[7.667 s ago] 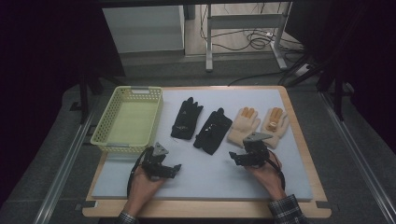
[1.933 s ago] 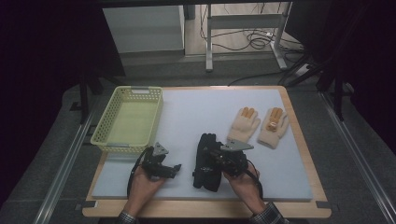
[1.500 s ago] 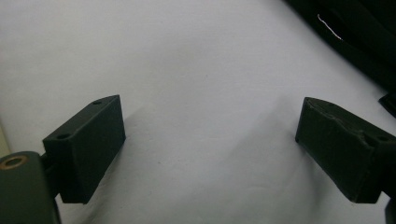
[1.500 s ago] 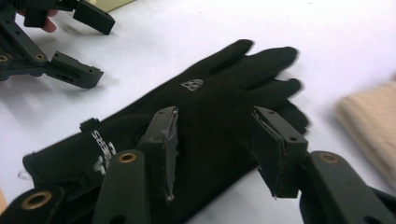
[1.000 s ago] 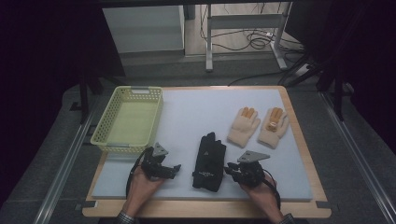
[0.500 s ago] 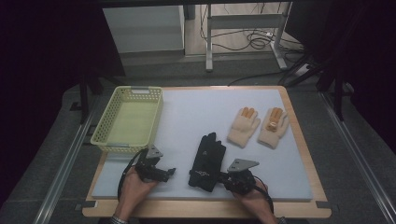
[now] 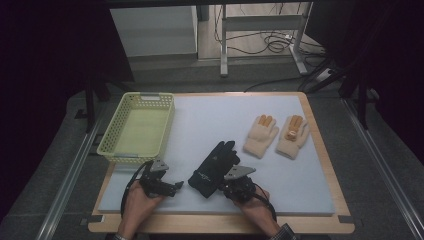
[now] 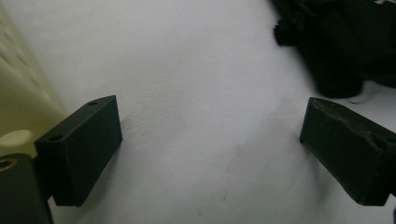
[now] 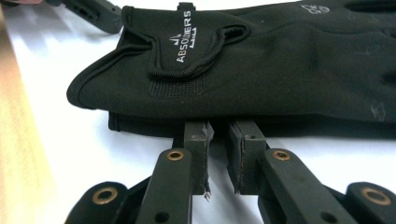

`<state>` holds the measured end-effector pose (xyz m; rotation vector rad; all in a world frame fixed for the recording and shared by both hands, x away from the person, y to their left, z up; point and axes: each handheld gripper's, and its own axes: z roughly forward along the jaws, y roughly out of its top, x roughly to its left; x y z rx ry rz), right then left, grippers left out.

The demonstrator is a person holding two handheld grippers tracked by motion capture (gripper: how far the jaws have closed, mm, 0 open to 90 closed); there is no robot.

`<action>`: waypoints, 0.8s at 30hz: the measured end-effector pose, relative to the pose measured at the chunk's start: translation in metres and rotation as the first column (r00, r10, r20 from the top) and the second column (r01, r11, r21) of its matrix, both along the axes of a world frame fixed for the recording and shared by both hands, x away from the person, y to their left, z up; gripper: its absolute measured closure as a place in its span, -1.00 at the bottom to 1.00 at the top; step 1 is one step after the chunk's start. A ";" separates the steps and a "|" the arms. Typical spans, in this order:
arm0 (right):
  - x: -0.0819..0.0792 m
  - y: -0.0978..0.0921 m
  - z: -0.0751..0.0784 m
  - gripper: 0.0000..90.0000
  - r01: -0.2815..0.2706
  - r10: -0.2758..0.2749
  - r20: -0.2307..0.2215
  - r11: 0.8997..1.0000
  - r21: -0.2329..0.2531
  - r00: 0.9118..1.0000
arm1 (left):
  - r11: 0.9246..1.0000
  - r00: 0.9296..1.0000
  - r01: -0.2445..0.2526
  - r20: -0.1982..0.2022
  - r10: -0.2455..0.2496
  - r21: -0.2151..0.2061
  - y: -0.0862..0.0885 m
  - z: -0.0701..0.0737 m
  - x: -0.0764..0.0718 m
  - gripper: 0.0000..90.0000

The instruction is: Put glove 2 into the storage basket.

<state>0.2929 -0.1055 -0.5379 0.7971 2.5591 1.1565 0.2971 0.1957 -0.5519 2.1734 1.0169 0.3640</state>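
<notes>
The right gripper (image 7: 218, 187) sits at the wrist edge of the stacked black gloves (image 7: 212, 169), its 2 jaws narrowed to a slim gap with their tips tucked under the lower cuff; whether they pinch fabric I cannot tell, since the tips are hidden beneath the pile. The gloves lie near the front of the white mat (image 7: 210, 117), one on top of the other, fingers pointing away and to the right. To grip well, I judge the jaws should catch both cuffs together, low and square, so that the upper glove does not slide off when lifted. The left gripper (image 7: 176, 186) rests on the mat just left of the gloves, jaws spread wide and holding nothing. A pale green basket (image 7: 137, 129) stands empty at the left edge of the mat, and 2 cream gloves (image 7: 276, 135) lie side by side well to the right. The mat covers a wooden table (image 7: 330, 165); beyond it the room is dim, with a grey floor, cables (image 7: 270, 44) and metal legs.
</notes>
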 end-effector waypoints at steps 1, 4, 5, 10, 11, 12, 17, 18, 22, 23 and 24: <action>0.001 0.002 0.000 0.72 0.002 -0.002 0.000 1.000 0.000 1.000 | 1.000 1.000 0.000 0.000 0.000 0.000 0.000 0.000 0.000 -0.88; 0.007 0.009 0.000 0.72 0.000 0.000 0.006 1.000 -0.006 1.000 | 1.000 1.000 -0.002 0.000 0.002 0.002 0.000 0.000 0.000 -0.88; 0.009 0.011 0.000 0.72 -0.001 0.001 0.007 1.000 -0.007 1.000 | 1.000 1.000 -0.001 0.000 0.001 0.001 0.000 0.000 0.000 -0.88; 0.012 0.009 0.000 0.56 -0.021 0.021 -0.011 1.000 0.002 1.000 | 1.000 1.000 -0.002 0.003 0.002 -0.001 0.000 0.000 0.000 -0.88; 0.011 0.007 0.001 0.53 -0.017 0.017 -0.007 1.000 -0.007 1.000 | 1.000 1.000 -0.002 0.004 0.002 -0.002 0.000 0.000 0.000 -0.88; 0.011 0.002 0.003 0.50 -0.007 0.007 0.000 1.000 -0.015 1.000 | 1.000 1.000 -0.002 0.004 0.002 -0.002 0.000 0.000 0.000 -0.88; 0.019 -0.031 0.011 0.29 0.056 -0.056 0.009 0.998 -0.013 0.998 | 1.000 1.000 -0.002 0.005 0.002 -0.003 0.000 -0.001 0.000 -0.88; 0.021 -0.038 0.013 0.24 0.073 -0.073 0.013 0.997 -0.011 0.997 | 1.000 1.000 -0.002 0.005 0.002 -0.004 0.000 -0.001 0.000 -0.88; 0.028 -0.069 0.016 0.03 0.143 -0.143 0.028 0.990 -0.016 0.989 | 1.000 1.000 -0.001 0.003 0.001 -0.004 0.000 -0.001 0.000 -0.88; 0.030 -0.076 0.016 -0.03 0.159 -0.159 0.036 0.987 -0.021 0.987 | 1.000 1.000 -0.001 0.002 0.001 -0.004 0.000 -0.001 0.000 -0.89; 0.031 -0.084 0.015 -0.07 0.174 -0.173 0.038 0.984 -0.021 0.984 | 1.000 1.000 0.002 0.000 -0.002 -0.006 0.000 -0.001 0.000 -0.89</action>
